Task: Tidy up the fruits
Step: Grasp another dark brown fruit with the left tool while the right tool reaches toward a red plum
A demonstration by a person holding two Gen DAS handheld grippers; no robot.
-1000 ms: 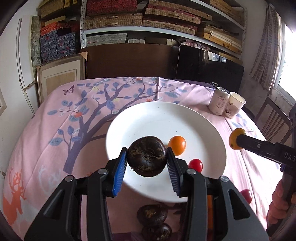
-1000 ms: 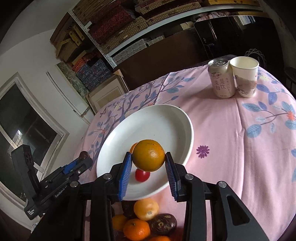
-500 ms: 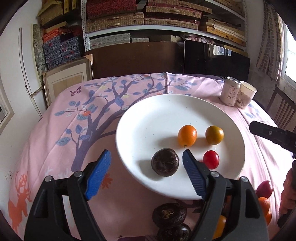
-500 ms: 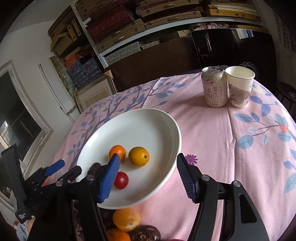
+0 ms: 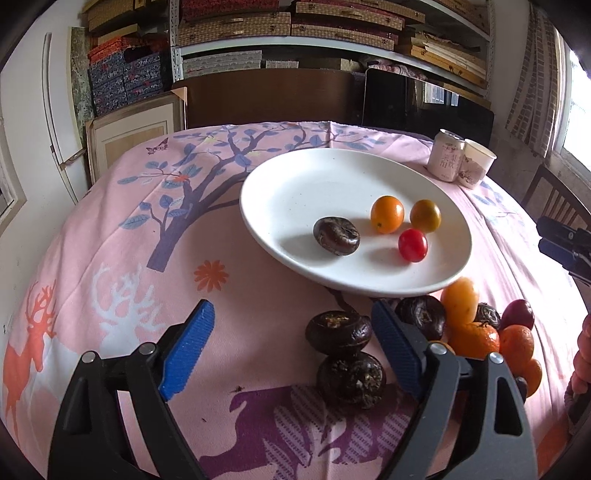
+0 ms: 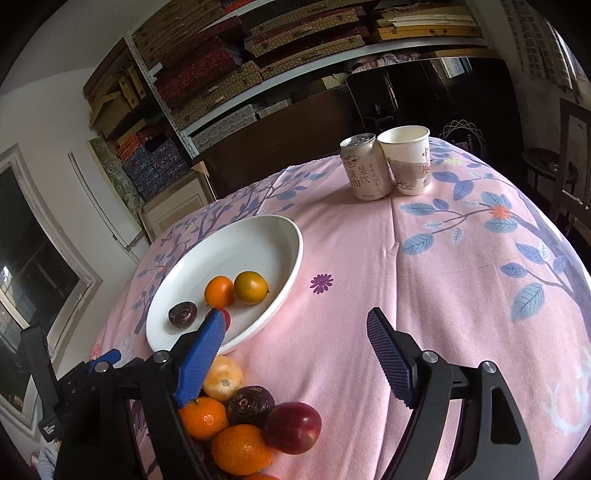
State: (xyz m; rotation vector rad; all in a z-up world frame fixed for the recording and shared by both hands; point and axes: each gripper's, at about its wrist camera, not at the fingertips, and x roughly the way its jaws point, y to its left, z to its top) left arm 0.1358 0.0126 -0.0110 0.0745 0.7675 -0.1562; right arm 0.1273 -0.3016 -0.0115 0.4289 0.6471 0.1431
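red plum [image 6: 291, 427] clear from right wrist only

The right claw's finger [image 6: 201, 354] hides most of the red tomato [image 6: 226, 317].

Lived-in home room: tablecloth-covered table [image 5: 110, 258], box-stacked shelves [image 5: 295, 26], wooden chair [image 5: 554, 199].

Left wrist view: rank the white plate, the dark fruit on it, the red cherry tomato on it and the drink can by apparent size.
1. white plate
2. drink can, though it sits farther back, so its lead is unsure
3. dark fruit
4. red cherry tomato
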